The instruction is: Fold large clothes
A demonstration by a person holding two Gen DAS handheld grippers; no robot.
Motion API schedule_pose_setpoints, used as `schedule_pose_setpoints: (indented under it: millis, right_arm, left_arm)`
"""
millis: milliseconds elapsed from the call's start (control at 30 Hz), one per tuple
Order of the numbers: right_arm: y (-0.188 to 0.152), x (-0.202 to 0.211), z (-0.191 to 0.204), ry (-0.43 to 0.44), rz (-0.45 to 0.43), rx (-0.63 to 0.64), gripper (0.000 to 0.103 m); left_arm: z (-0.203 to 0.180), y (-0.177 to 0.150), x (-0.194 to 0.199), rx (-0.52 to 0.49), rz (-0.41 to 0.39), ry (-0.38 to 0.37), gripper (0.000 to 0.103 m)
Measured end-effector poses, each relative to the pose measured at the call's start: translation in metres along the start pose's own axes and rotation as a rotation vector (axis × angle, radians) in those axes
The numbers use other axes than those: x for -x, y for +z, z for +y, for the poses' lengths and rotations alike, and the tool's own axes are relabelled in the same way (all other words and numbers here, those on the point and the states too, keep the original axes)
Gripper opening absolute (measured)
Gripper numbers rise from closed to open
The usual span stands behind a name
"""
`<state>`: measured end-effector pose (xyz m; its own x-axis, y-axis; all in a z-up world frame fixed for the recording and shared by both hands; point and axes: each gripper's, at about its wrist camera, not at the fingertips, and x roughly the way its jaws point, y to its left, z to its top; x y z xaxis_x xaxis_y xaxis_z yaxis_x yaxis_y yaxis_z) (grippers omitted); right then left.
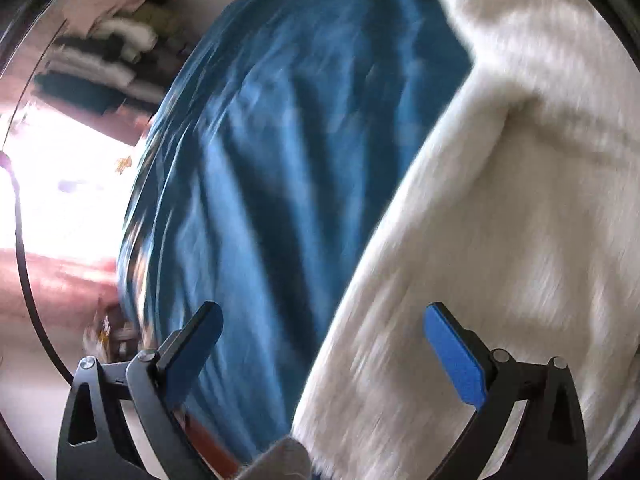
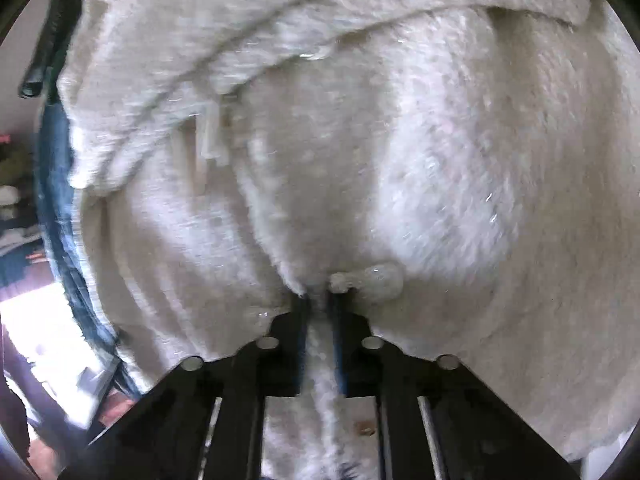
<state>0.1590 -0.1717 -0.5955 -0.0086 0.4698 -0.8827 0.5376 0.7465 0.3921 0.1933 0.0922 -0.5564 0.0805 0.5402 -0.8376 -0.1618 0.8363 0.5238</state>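
A cream fleece garment (image 1: 500, 208) lies over the right side of a blue bed sheet (image 1: 272, 152). My left gripper (image 1: 324, 340) hangs open above the sheet and the garment's left edge, with nothing between its blue pads (image 1: 454, 356). In the right wrist view the same fleece garment (image 2: 360, 152) fills nearly the whole picture, with a thick folded hem across the top. My right gripper (image 2: 319, 304) is shut on a pinched ridge of the fleece garment. Its fingers are pressed close together with fabric running between them.
A heap of mixed clothes (image 1: 108, 44) sits at the far left beyond the bed. Bright light falls on the reddish floor (image 1: 64, 272) left of the bed edge. A dark cord (image 1: 24, 248) curves down the left side. The blue sheet (image 2: 60, 200) shows at the left.
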Motion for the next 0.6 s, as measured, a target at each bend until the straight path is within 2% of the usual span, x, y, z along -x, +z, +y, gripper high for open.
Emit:
schedule_pose_setpoints:
  millis: [33, 100, 200, 233, 267, 333, 400, 467, 533, 567, 600]
  right_arm:
    - [-0.003, 0.002, 0.008, 0.032, 0.015, 0.038, 0.009]
    - [-0.005, -0.002, 0.017, 0.024, 0.051, 0.131, 0.009]
    - [0.005, 0.006, 0.002, 0.089, 0.145, 0.165, 0.009]
    - [0.01, 0.023, -0.009, 0.121, 0.163, 0.159, 0.012]
    - [0.014, 0.048, -0.023, 0.137, 0.144, 0.169, 0.016]
    - [0.018, 0.093, -0.057, 0.104, 0.091, 0.185, 0.053]
    - [0.018, 0.126, -0.103, 0.059, 0.044, 0.168, 0.065]
    - [0.025, 0.15, -0.162, -0.027, 0.033, 0.099, 0.065]
    - [0.03, 0.15, -0.213, -0.019, 0.069, 0.007, 0.065]
    - [0.029, 0.144, -0.228, 0.013, 0.094, -0.029, 0.064]
    - [0.027, 0.133, -0.246, 0.067, 0.138, -0.061, 0.044]
  left_arm:
    - [0.004, -0.007, -0.001, 0.012, 0.011, 0.02, 0.103]
    - [0.011, -0.023, 0.003, 0.042, 0.029, 0.065, 0.103]
    - [0.013, -0.036, 0.024, 0.08, 0.011, 0.111, 0.103]
    - [0.01, -0.038, 0.034, 0.09, 0.0, 0.116, 0.103]
    - [0.007, -0.039, 0.044, 0.099, -0.01, 0.119, 0.103]
    - [-0.004, -0.043, 0.067, 0.12, -0.022, 0.112, 0.103]
    - [-0.018, -0.046, 0.086, 0.139, -0.027, 0.101, 0.103]
    - [-0.034, -0.052, 0.096, 0.154, -0.022, 0.088, 0.103]
    - [-0.053, -0.057, 0.104, 0.163, -0.004, 0.067, 0.103]
    - [-0.061, -0.061, 0.107, 0.164, 0.002, 0.062, 0.103]
    - [-0.071, -0.064, 0.107, 0.167, 0.013, 0.053, 0.103]
